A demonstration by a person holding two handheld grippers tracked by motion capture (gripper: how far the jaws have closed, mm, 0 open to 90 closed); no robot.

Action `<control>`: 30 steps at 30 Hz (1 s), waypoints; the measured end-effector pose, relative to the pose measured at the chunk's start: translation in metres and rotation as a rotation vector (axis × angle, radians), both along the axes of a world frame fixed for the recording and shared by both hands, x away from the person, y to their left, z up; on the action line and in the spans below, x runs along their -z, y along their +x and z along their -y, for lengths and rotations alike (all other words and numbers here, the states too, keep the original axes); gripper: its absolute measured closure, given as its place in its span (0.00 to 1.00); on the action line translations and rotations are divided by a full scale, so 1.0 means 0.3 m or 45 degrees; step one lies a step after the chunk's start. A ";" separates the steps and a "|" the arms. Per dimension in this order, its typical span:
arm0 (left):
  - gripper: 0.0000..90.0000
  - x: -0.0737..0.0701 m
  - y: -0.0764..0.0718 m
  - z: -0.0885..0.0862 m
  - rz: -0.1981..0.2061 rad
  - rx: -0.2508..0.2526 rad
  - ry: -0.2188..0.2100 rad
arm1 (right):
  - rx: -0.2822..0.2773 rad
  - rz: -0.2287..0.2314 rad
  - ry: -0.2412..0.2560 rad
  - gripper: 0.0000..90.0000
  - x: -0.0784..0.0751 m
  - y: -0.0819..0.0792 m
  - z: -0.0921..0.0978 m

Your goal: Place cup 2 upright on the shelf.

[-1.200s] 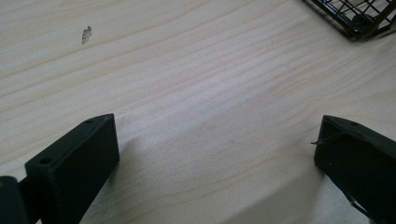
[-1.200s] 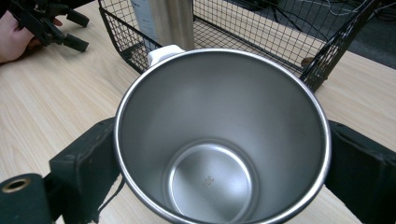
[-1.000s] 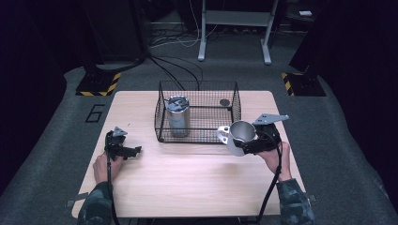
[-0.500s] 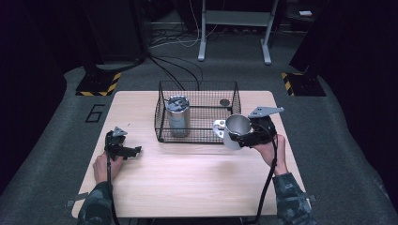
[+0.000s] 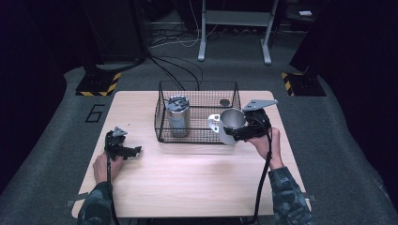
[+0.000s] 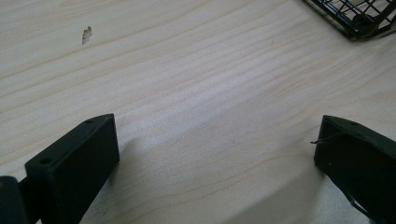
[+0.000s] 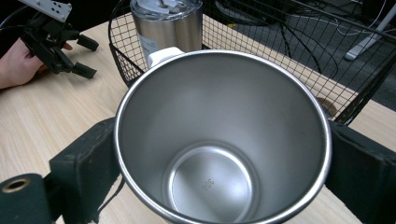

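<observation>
right gripper point(image 5: 237, 132) has its fingers point(image 7: 84, 168) clamped on a steel mug point(image 5: 231, 123), one finger on each side of the mug wall. in the right gripper view the mug point(image 7: 219, 140) sits between the fingers with its open mouth toward the camera, inside empty, white handle point(image 7: 161, 54) on the far side away from the fingers. in the high view the mug is held off the wooden surface point(image 5: 187, 183), just at the near right corner of the wire basket point(image 5: 197, 112), handle point(image 5: 214, 123) pointing toward the basket.

inside the basket a lidded steel tumbler point(image 5: 178, 115) stands upright, beyond the right fingers and a bit to their left; a small dark round thing point(image 5: 225, 102) lies in the basket's far right corner, too small to tell what it is.

left gripper point(image 5: 129, 152) rests low on the surface well apart from the basket, fingers point(image 6: 74, 163) spread apart with nothing between them, bare wood under them. basket corner point(image 6: 359, 16) shows ahead of the left fingers, up and to the right. a small dark chip mark point(image 6: 86, 35) on the wood ahead-left of them.
</observation>
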State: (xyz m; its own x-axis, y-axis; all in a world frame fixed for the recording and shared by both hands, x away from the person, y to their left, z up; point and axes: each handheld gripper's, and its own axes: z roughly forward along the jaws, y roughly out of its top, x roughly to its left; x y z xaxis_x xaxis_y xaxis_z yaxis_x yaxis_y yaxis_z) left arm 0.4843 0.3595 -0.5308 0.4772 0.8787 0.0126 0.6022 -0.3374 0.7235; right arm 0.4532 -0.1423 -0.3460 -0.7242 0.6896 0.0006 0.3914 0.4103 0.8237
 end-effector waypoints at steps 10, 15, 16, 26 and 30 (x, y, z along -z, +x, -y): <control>0.00 -0.003 0.001 -0.004 -0.009 0.016 0.020 | -0.008 0.013 -0.016 0.07 -0.020 0.035 -0.034; 0.00 -0.004 0.000 -0.004 -0.020 0.017 0.019 | -0.014 0.011 -0.023 0.07 -0.030 0.054 -0.053; 0.00 -0.004 0.000 -0.004 -0.020 0.017 0.019 | -0.015 0.022 -0.020 0.07 -0.032 0.061 -0.057; 0.00 -0.004 -0.001 -0.004 -0.019 0.014 0.019 | -0.007 0.039 -0.054 0.07 -0.053 0.096 -0.090; 0.00 -0.004 -0.001 -0.004 -0.019 0.015 0.020 | -0.002 0.040 -0.055 0.07 -0.064 0.110 -0.102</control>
